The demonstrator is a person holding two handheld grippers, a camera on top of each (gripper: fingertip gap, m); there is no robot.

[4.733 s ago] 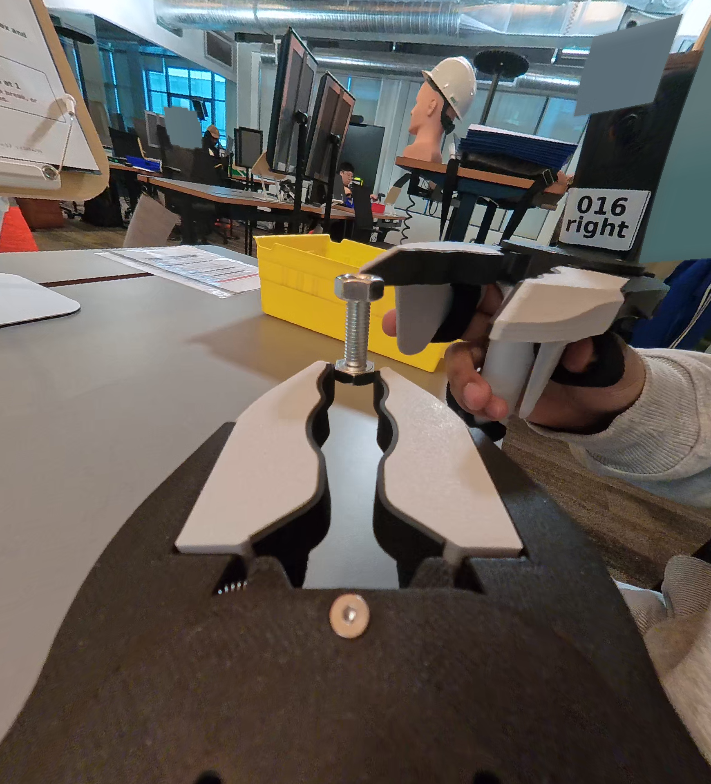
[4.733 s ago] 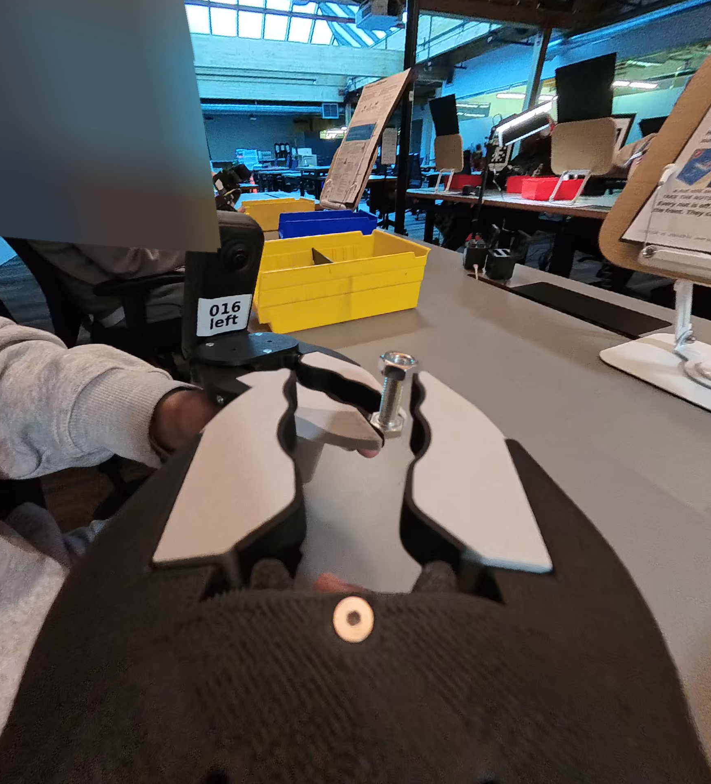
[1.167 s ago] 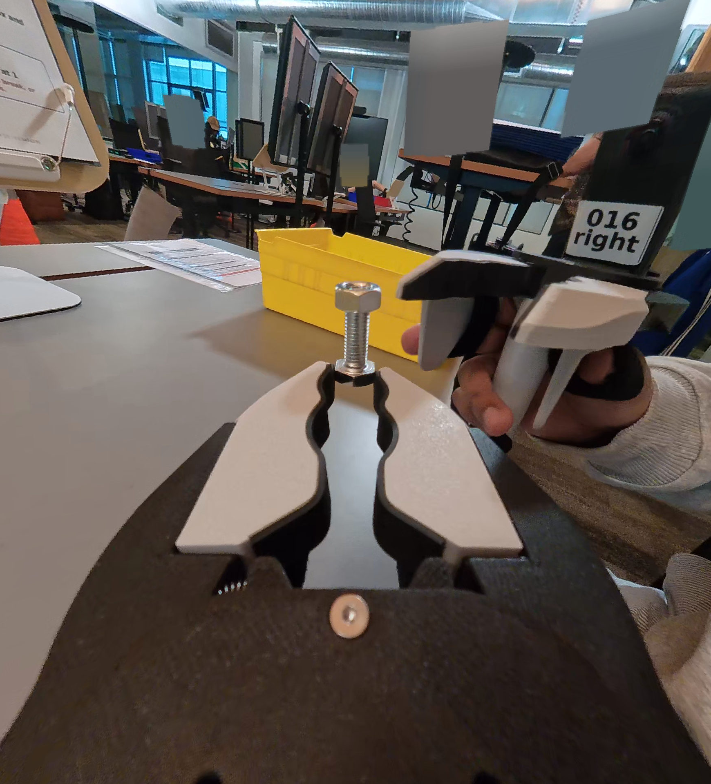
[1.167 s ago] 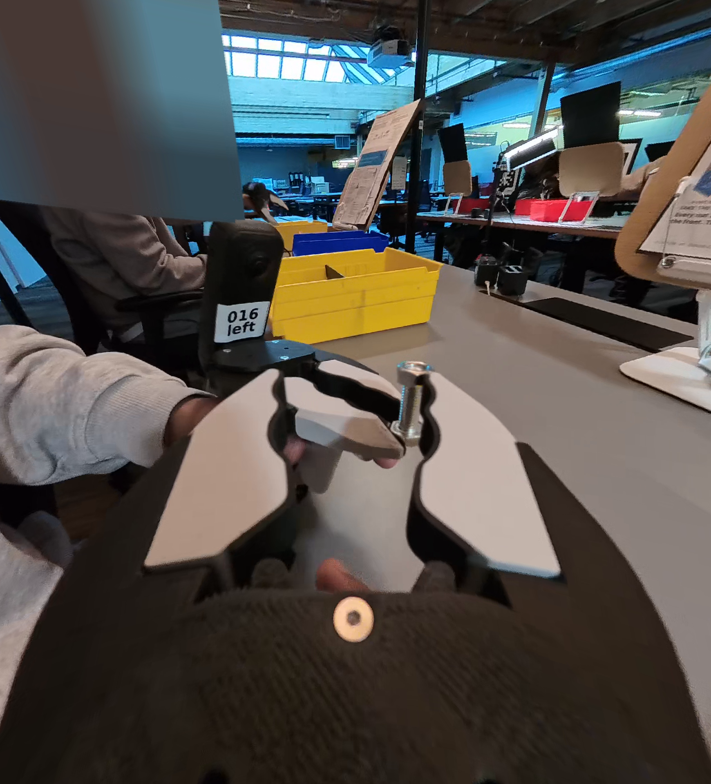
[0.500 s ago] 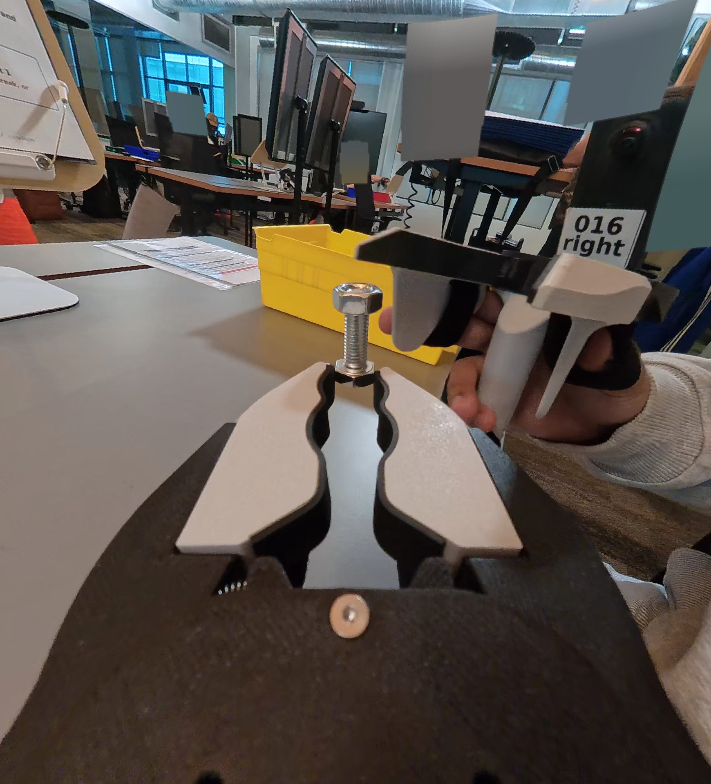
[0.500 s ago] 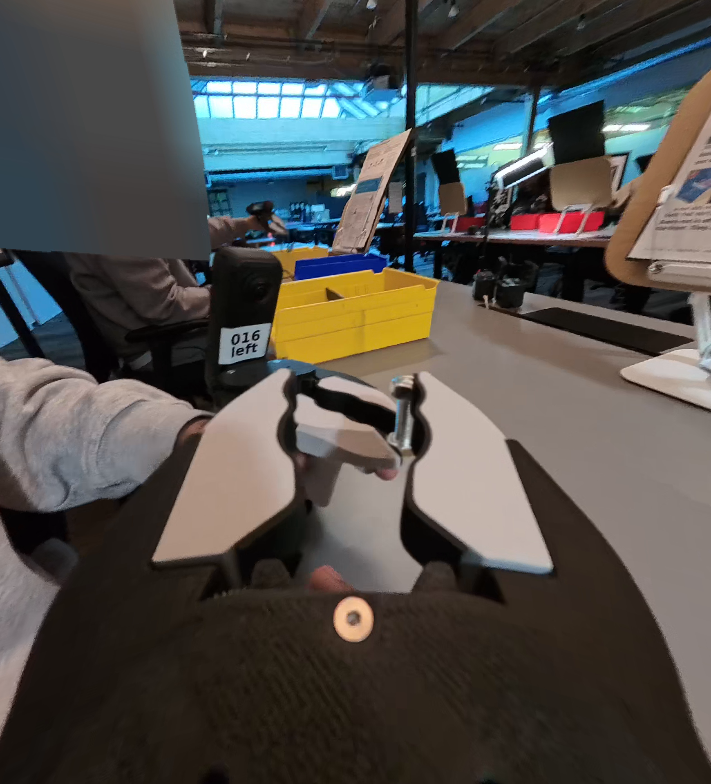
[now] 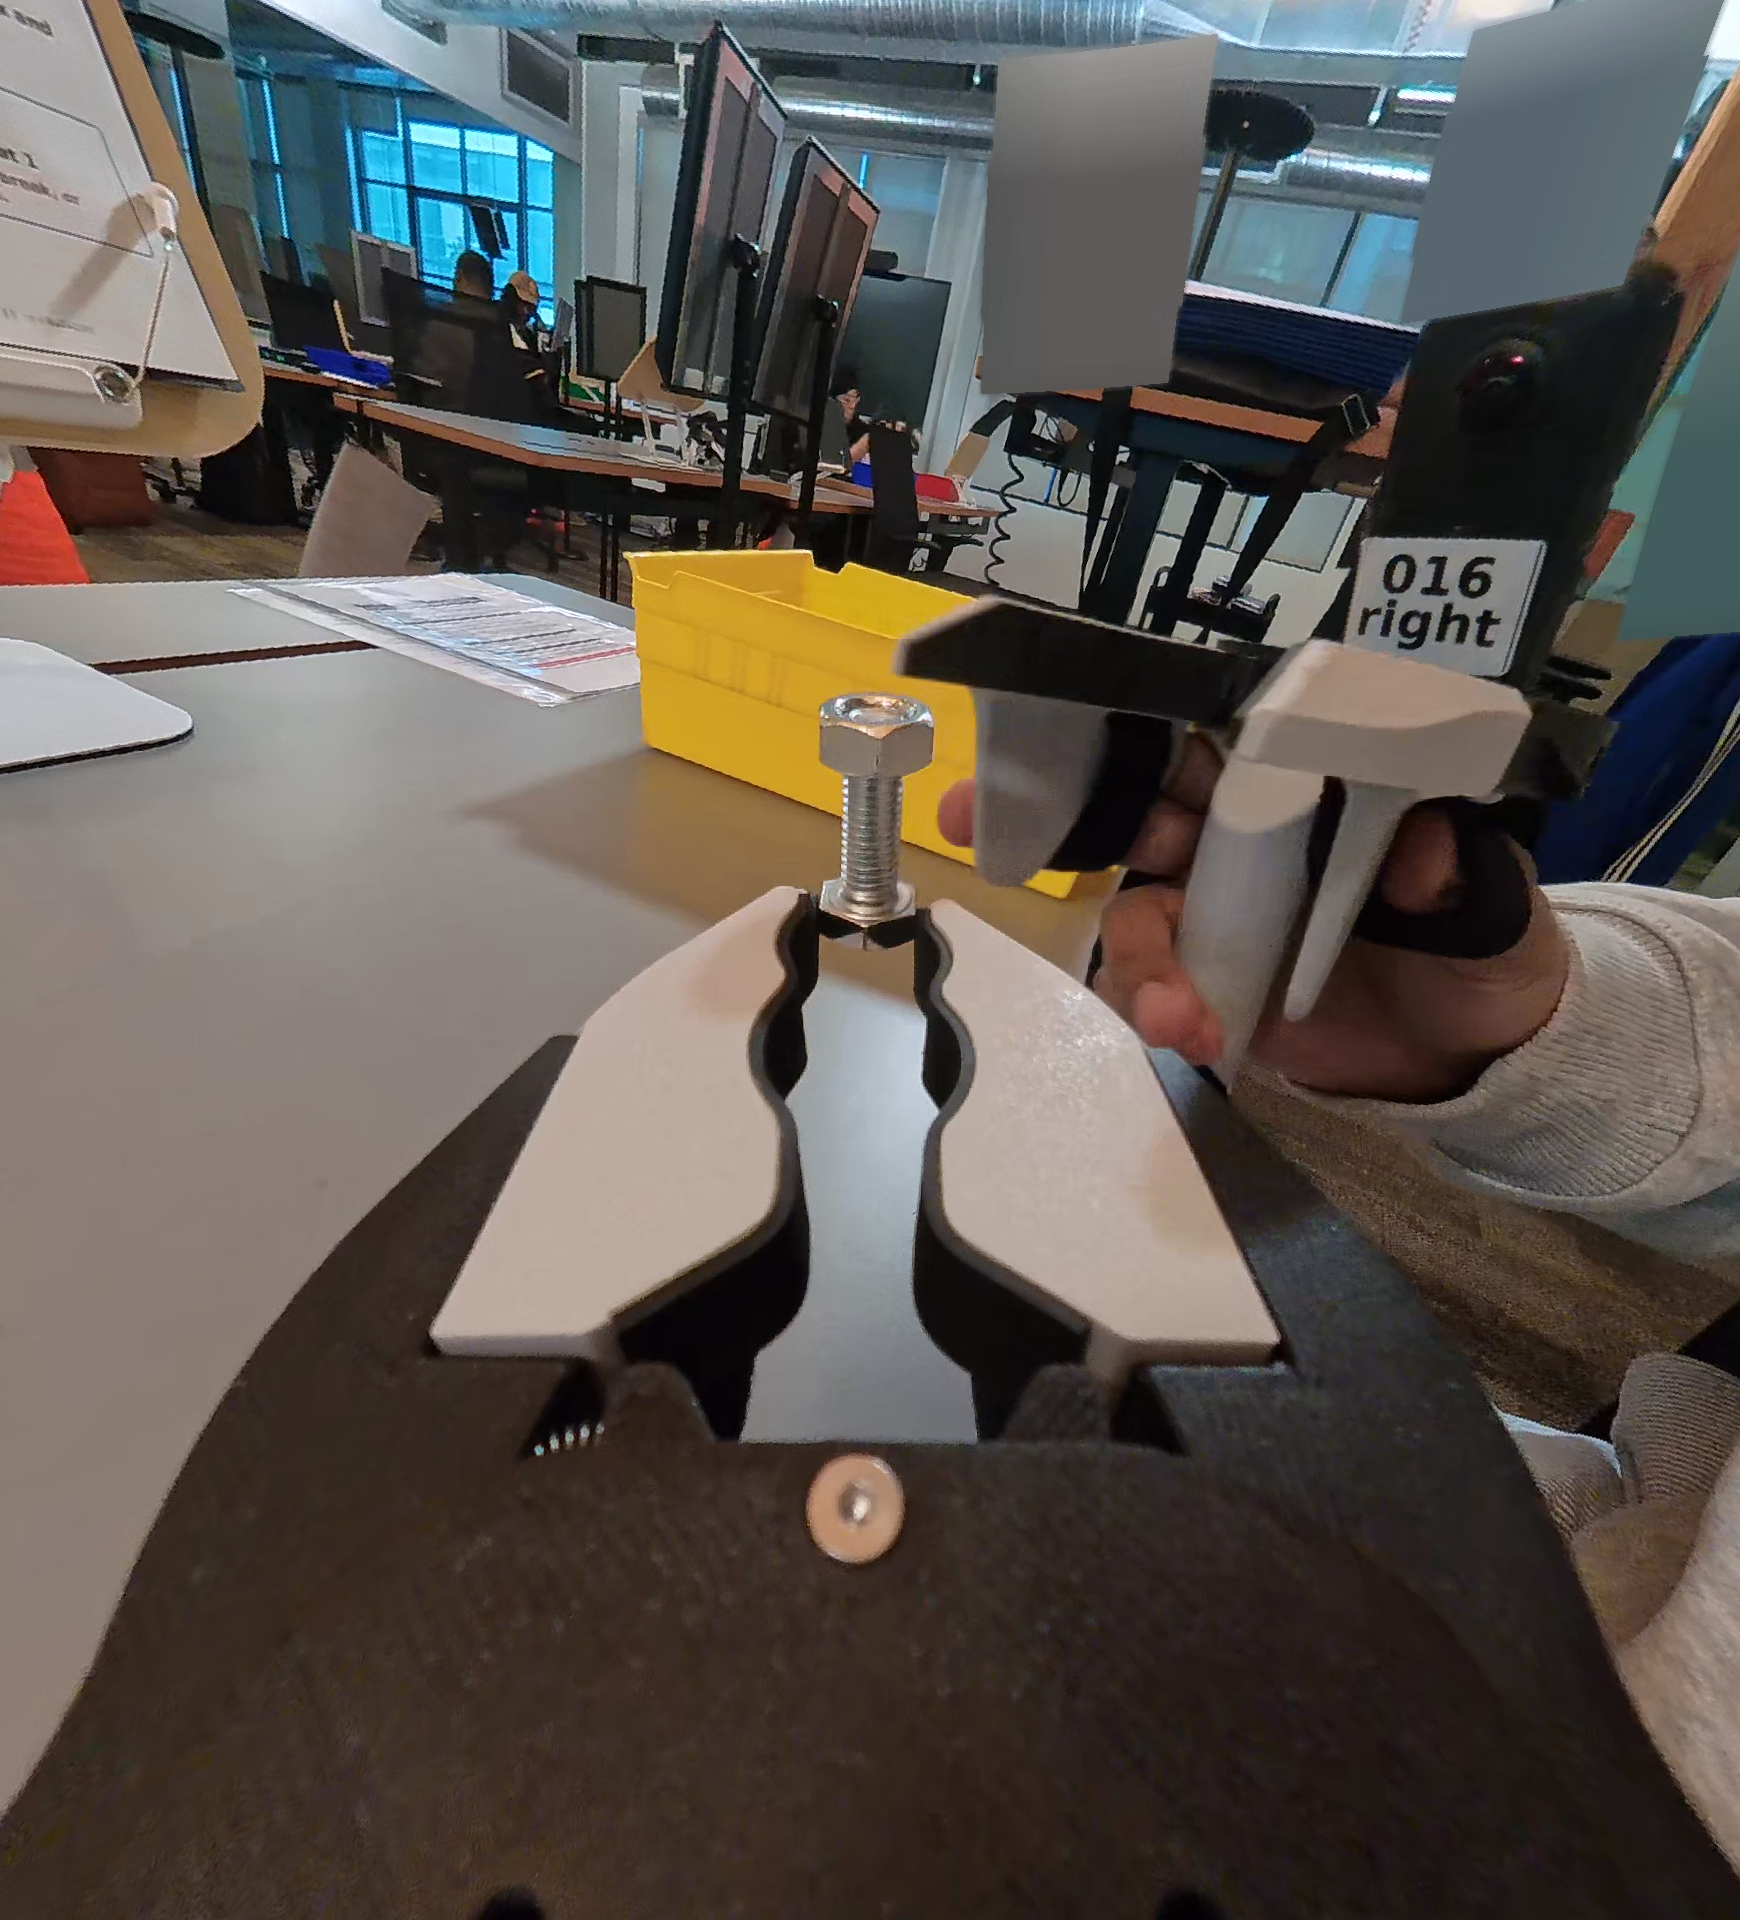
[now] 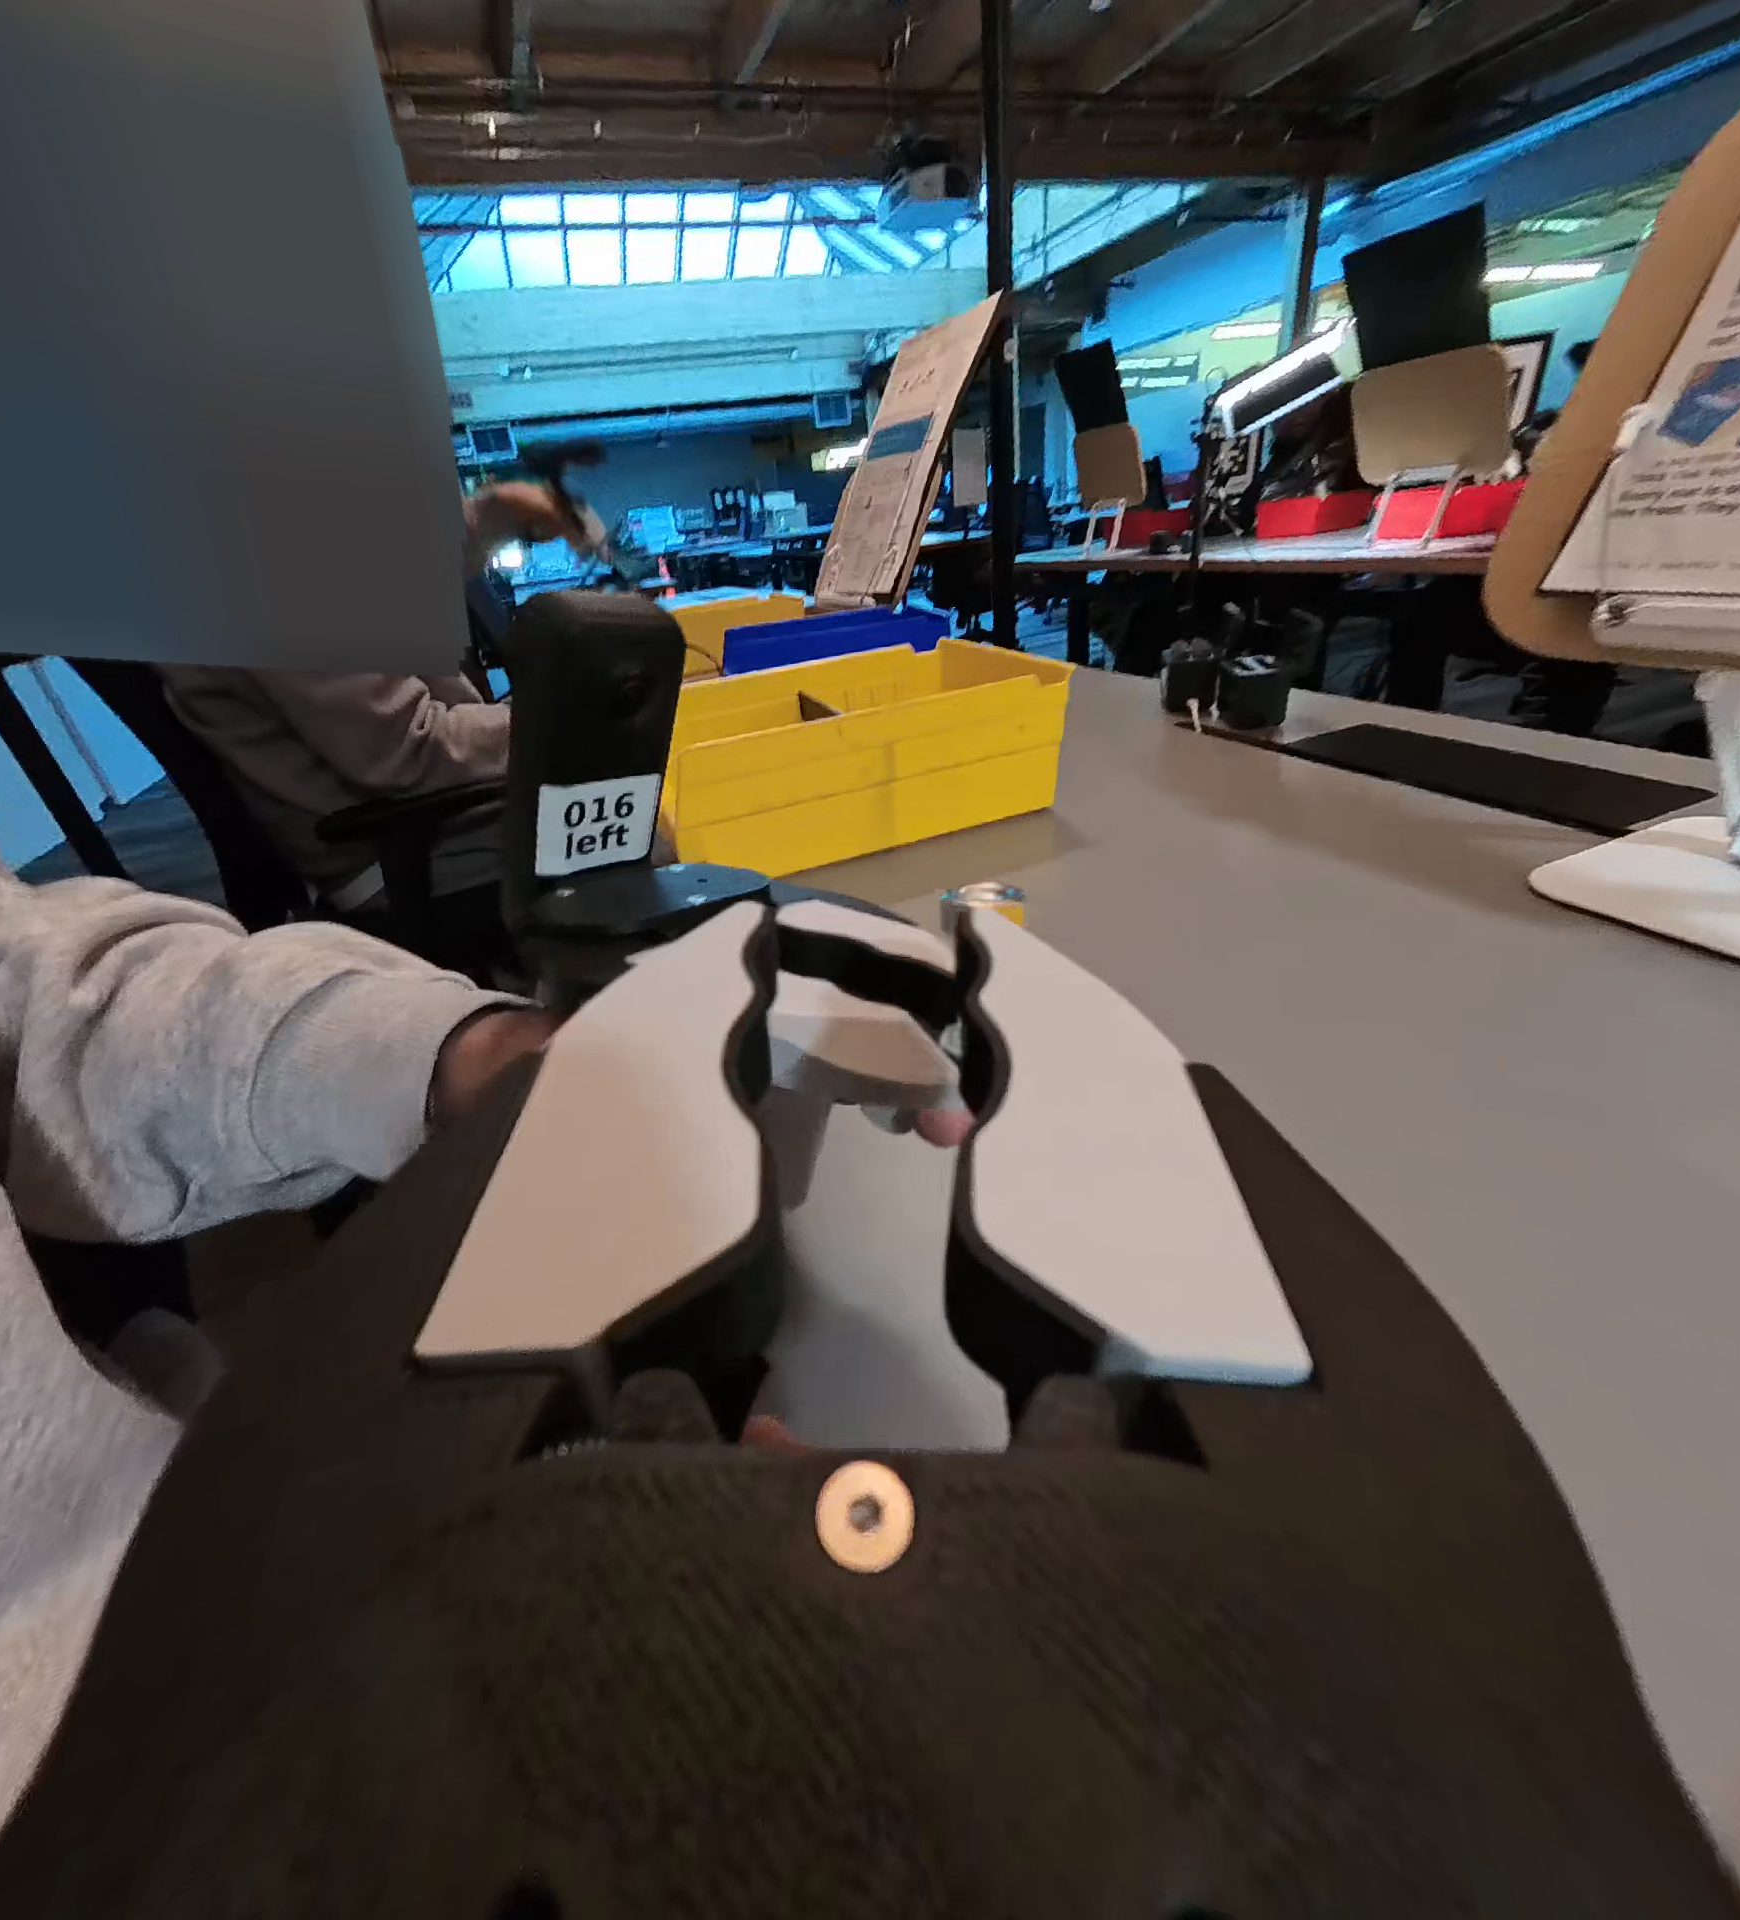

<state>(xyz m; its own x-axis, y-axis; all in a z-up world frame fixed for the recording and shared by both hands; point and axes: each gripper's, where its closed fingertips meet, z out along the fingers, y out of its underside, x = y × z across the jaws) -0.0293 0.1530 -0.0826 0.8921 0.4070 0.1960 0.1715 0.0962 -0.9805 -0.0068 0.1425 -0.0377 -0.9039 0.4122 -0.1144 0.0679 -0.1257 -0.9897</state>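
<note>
1. Pinching a nut (image 7: pixel 864 916) in the left gripper (image 7: pixel 861 930), with its bolt (image 7: pixel 874 800) standing upright above the tips, head up.
2. Hovering the right gripper (image 8: pixel 861 935), spread and empty, just beside the bolt head, apparently not touching.
3. Sitting beyond both grippers: a bin (image 7: pixel 741 665) on the table (image 7: pixel 326 883).

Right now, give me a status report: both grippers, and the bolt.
Left gripper shut on the nut at the bolt's lower end, bolt upright, head up. Right gripper open, alongside the bolt head, apart from it. Yellow bin behind.
</note>
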